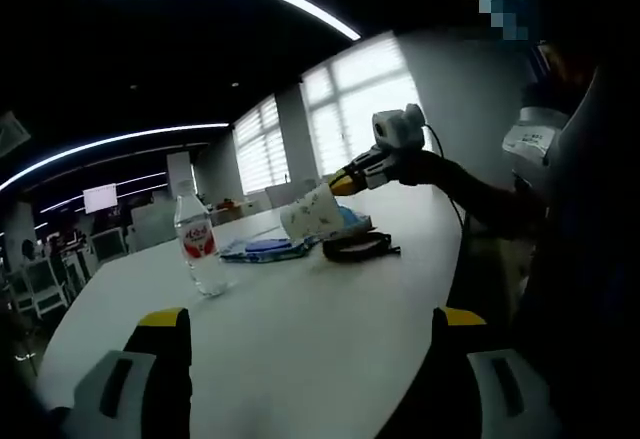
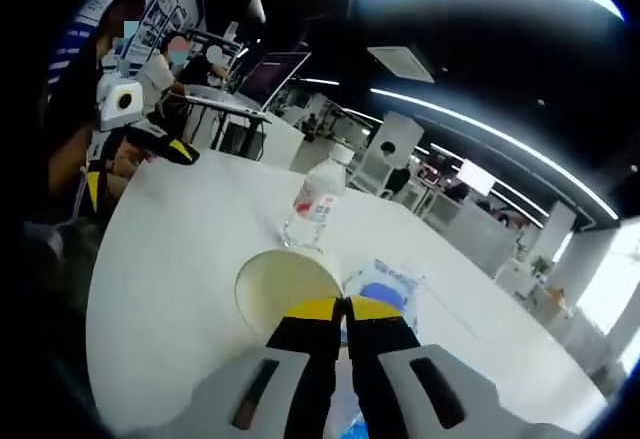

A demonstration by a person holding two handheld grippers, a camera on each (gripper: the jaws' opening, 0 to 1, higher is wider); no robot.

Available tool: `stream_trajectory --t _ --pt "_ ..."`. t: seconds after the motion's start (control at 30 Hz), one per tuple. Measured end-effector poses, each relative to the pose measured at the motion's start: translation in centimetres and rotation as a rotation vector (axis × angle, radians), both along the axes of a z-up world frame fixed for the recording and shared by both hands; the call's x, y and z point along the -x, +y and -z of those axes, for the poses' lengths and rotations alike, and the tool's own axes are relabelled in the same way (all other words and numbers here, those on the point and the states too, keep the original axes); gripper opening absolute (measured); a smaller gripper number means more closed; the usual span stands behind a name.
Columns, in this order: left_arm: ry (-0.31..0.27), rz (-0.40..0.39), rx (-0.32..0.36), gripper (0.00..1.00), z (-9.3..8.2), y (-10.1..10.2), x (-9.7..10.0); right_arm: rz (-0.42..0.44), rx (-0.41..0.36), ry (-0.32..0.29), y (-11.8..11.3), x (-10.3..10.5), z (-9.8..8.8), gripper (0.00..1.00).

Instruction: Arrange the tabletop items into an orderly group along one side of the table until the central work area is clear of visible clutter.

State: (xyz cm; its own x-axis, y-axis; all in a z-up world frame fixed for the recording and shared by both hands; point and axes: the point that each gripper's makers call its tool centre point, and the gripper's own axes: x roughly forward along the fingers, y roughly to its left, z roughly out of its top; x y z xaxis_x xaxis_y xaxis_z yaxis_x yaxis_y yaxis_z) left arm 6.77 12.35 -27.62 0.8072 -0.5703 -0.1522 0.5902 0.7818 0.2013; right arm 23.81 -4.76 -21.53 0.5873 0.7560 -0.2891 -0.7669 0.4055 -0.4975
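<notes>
Pinching the paper cup (image 2: 288, 294) by its rim, the right gripper (image 2: 345, 309) has its jaws closed on it, beside the water bottle (image 2: 318, 202).
Left gripper (image 1: 310, 324) stands wide, holding nothing, the bottle beyond its left jaw on the white table (image 1: 300, 349); past the bottle, its view alone shows a black strap (image 1: 357, 247) next to the blue packet (image 1: 262, 249).

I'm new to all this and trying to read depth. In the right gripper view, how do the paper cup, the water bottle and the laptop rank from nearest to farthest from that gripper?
1. Paper cup: pinched at its rim by the right gripper.
2. Water bottle: just beyond the cup, standing mid-table.
3. Laptop: farthest, open on another table behind.
</notes>
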Motion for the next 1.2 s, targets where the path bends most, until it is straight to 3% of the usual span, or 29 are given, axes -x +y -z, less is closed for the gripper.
stream_trajectory --t 0.43,0.7,1.2 --pt "0.009 -0.004 -0.007 1.0 0.3 -0.2 0.0 -0.091 0.106 0.001 1.4 -0.4 -2.8 0.0" --pt "0.011 0.002 0.0 1.0 0.2 -0.2 0.1 -0.153 0.14 0.069 2.6 -0.9 -3.1 0.0" --pt "0.011 0.003 0.013 1.0 -0.1 -0.2 0.4 -0.194 0.253 0.1 4.0 -2.1 -4.1 0.0"
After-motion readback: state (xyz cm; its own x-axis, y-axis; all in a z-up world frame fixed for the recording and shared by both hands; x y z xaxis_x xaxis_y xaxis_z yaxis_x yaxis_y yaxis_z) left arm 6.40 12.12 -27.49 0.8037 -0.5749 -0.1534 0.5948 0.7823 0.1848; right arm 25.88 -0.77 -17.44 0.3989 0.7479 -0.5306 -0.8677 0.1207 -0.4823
